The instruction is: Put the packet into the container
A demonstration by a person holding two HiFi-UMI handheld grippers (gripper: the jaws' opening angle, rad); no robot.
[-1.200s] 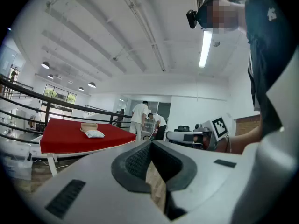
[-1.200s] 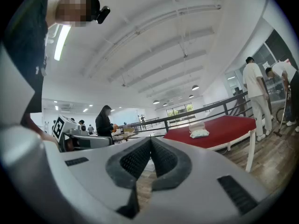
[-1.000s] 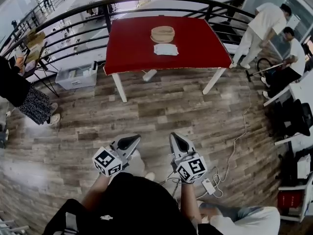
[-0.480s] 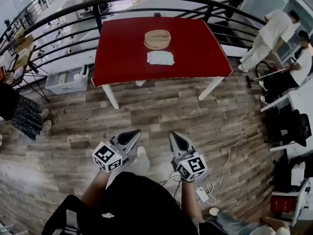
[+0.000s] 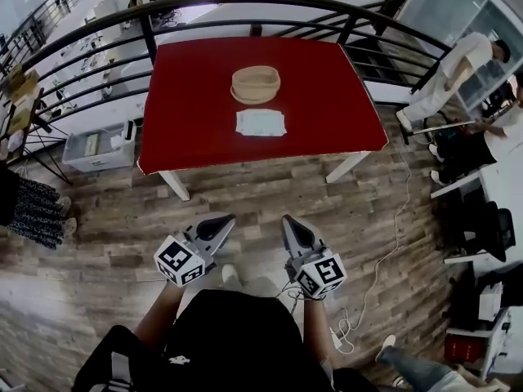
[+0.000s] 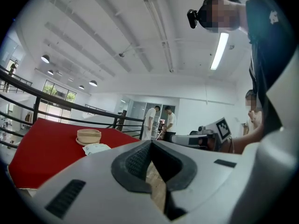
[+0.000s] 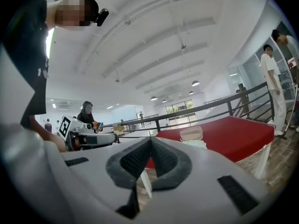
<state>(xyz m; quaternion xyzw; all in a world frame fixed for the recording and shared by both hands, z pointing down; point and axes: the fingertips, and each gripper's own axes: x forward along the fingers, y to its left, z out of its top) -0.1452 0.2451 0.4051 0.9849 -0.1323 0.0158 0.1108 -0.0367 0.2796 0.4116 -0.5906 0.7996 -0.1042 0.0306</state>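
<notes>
A white packet lies flat on the red table, just in front of a round tan container. The packet and the container also show in the left gripper view, and in the right gripper view the container stands behind the packet. My left gripper and right gripper are held level over the wooden floor, well short of the table. Both are shut with nothing between the jaws.
A black railing curves behind the table. A grey plastic bin sits on the floor at the table's left. People stand at the right and at the left edge. A white cable trails on the floor.
The table with packet and container has come closer and lower in the head view. Both grippers stay shut and hold the same pose in front of the body.
</notes>
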